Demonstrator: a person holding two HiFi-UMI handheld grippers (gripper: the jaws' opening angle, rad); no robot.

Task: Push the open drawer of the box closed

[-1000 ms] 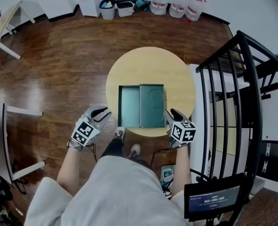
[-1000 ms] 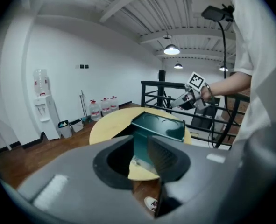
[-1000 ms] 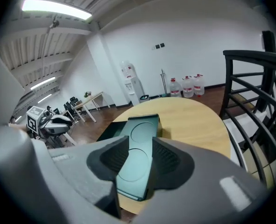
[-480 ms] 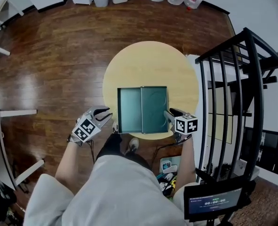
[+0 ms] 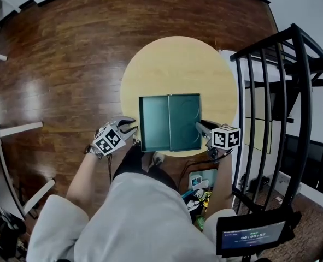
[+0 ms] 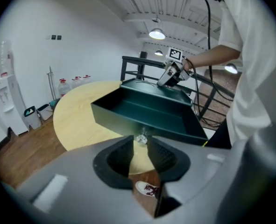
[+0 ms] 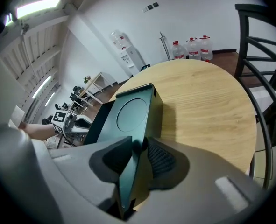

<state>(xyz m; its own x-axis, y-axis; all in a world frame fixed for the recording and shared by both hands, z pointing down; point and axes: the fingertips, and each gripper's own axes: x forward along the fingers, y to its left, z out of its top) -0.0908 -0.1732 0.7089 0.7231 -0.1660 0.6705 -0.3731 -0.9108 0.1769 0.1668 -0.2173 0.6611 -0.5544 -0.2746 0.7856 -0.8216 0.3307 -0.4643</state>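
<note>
Drawer [image 5: 154,123]: dark teal and standing open, pulled out of its box toward 9 o'clock in the head view. A small knob [image 6: 141,138] sits on its front.
Box [image 5: 184,119]: the same teal, with a round shape pressed into its lid. It sits near the 6 o'clock edge of the table, with the drawer running out from its 9 o'clock side.
Left gripper [image 5: 131,126]: at 9 o'clock of the drawer, aimed at the drawer front. Its fingers are a narrow slit apart and the knob is right at their tips. I can't tell whether they touch it.
Right gripper [image 5: 201,127]: at the box's 4 o'clock corner. Its jaws have just been closing and now straddle that corner, pads pressed against the two faces.
Table [image 5: 177,64]: round, pale wood.
Floor [image 5: 57,64]: dark glossy boards all round the table.
Railing [image 5: 270,91]: black metal bars at 3 o'clock of the table.
Water bottles [image 7: 191,48]: several, standing by the far wall.
</note>
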